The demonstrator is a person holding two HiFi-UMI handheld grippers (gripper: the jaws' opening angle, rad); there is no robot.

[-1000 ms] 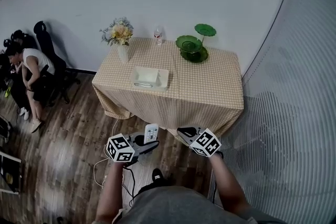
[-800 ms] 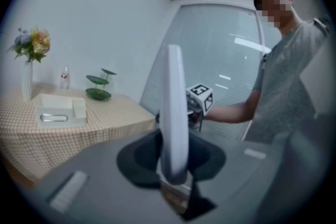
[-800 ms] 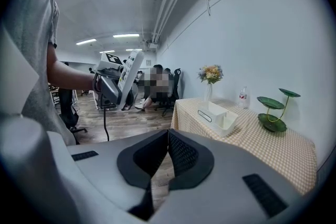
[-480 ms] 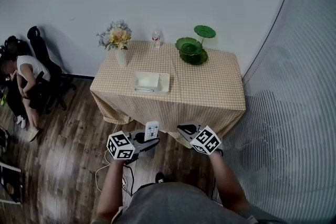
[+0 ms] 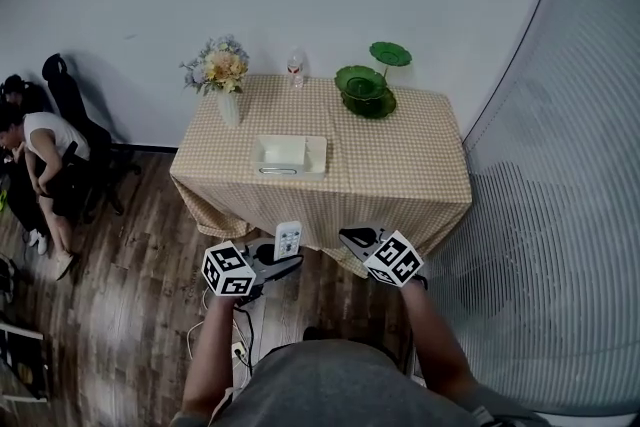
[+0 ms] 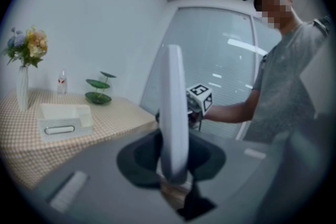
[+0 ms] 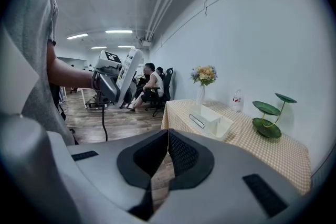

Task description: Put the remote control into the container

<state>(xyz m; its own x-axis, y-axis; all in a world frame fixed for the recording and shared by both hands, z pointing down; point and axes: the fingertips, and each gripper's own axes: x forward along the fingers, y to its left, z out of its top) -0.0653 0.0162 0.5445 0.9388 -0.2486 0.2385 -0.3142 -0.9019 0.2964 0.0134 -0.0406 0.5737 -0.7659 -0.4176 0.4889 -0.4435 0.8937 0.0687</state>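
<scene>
We hold the remote control [image 5: 288,238] upright, its lower end pinched in our left gripper [image 5: 287,261], short of the table's [image 5: 400,177] near edge. Its foot is buried between the pads, and the left gripper view shows it only edge-on. Our right gripper [image 5: 352,237], also off the table, has its jaws pressed together on nothing. The container [image 5: 290,155] sits on the table's left half, and we cannot make out its inside.
</scene>
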